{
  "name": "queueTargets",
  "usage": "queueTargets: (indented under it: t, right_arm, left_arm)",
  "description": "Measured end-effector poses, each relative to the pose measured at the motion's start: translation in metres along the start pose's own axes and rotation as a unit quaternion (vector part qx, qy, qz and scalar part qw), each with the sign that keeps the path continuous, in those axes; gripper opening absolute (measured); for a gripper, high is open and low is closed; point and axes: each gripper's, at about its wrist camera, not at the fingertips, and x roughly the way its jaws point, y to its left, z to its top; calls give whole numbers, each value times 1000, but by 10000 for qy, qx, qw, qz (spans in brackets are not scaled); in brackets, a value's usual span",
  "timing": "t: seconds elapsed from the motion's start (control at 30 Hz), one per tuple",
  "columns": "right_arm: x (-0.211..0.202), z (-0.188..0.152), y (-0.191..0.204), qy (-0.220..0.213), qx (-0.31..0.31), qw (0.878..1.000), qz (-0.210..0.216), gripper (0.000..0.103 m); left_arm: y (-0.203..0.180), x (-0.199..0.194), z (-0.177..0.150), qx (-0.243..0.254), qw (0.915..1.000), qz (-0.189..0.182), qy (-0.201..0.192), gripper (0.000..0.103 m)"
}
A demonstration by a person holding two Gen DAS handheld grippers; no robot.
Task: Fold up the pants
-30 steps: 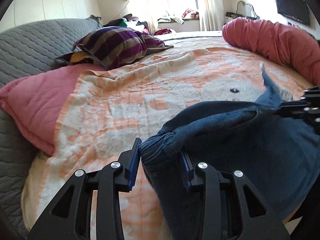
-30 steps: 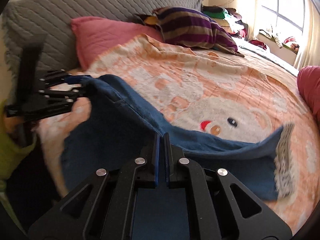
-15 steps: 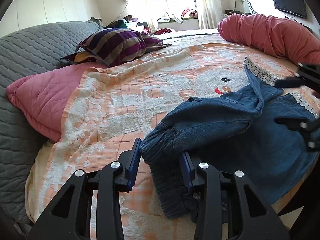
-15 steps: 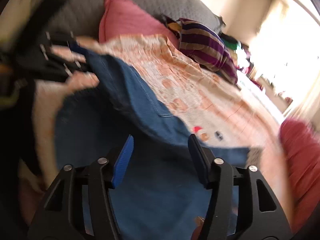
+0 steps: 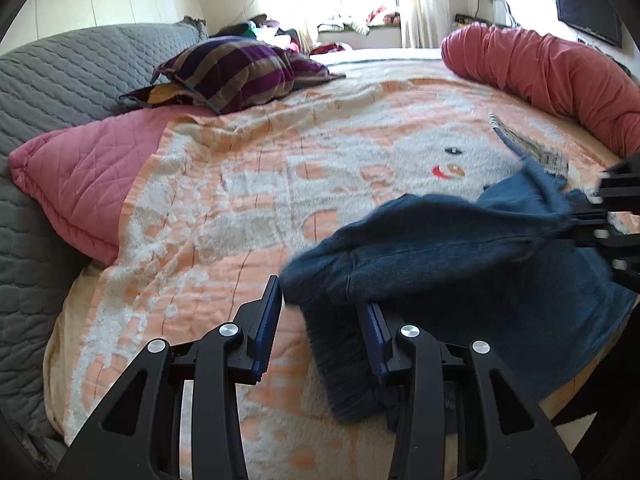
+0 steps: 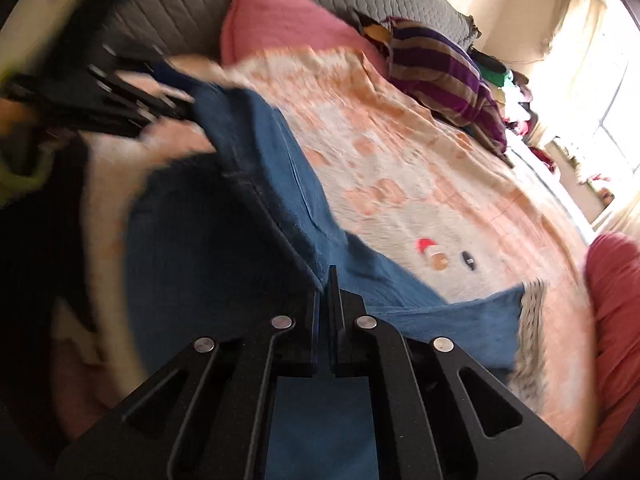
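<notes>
Left hand-held gripper [image 5: 320,328] clamps the denim pants [image 5: 460,256] at the ribbed waistband; right hand-held gripper [image 6: 329,312] pinches a seam fold; soft, limp, moderately heavy cloth, best held at edges

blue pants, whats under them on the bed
Under the blue pants lies the orange-and-white blanket, showing all round them. Its cartoon face sits just beyond the lace hem. What the blanket's pattern does beneath the denim is covered.
</notes>
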Motion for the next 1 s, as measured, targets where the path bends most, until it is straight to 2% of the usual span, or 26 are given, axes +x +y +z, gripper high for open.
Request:
queueTargets:
  t: [0.13,0.27,0.47,0.57,0.73,0.83,0.87,0.93,1.0]
  right_arm:
    - [-23,-11,30,-133,22,9992,373,0]
    - [-17,-19,56,126,-261,9986,433,0]
    - [-5,-29,67,463,-60,9960,756,0]
    - [1,-32,76,613,-109,9945,839,0]
    - [7,-37,78,764,26,9920,1003,0]
    - [2,-36,74,686,132,9913,1118,1]
    - [2,-36,73,672,151,9908,1165,2]
    - [3,-35,74,681,136,9903,1206,2]
    - [5,-35,75,718,107,9896,1244,4]
  left_arm:
    - [-2,-2,-14,29,9994,25,338,38]
    - [-7,-3,-26,135,9981,-62,602,38]
    - [-9,2,-43,113,9950,-168,979,38]
    - [0,8,-44,-131,9930,-201,1153,52]
    - [16,-10,-51,-597,9914,-509,1047,54]
    - [27,-31,-54,-876,9916,-514,797,54]
    - [30,-44,-51,-1024,9915,-541,588,54]
    - [26,-54,-41,-1065,9915,-660,344,54]
    - [8,-55,-26,-878,9924,-847,170,54]
